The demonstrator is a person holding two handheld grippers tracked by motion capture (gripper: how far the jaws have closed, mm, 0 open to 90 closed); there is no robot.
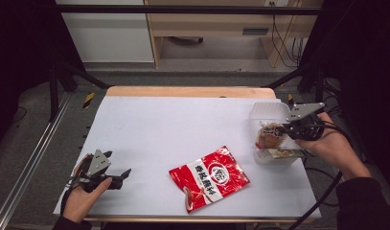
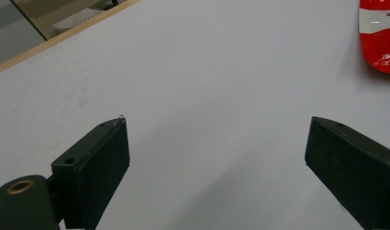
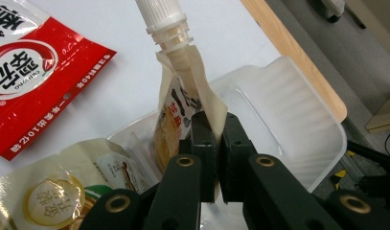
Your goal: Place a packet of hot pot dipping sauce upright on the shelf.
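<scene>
While the right claw [image 3: 212, 139] pinches the spouted pouch [image 3: 183, 103] above the clear tub [image 3: 298, 120], its cap points away (long axis along the jaws). The left claw [image 2: 216, 163] hangs spread over the desk [image 2: 207, 72].

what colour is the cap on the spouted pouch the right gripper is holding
White, a ribbed screw cap on the spouted pouch; it shows best in the right gripper view.

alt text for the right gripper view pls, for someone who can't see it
The right gripper is shut on a spouted pouch with a white screw cap, holding it over a clear plastic tub. A sealed snack packet lies in the tub, and a red and white bag lies on the white table beyond.
</scene>
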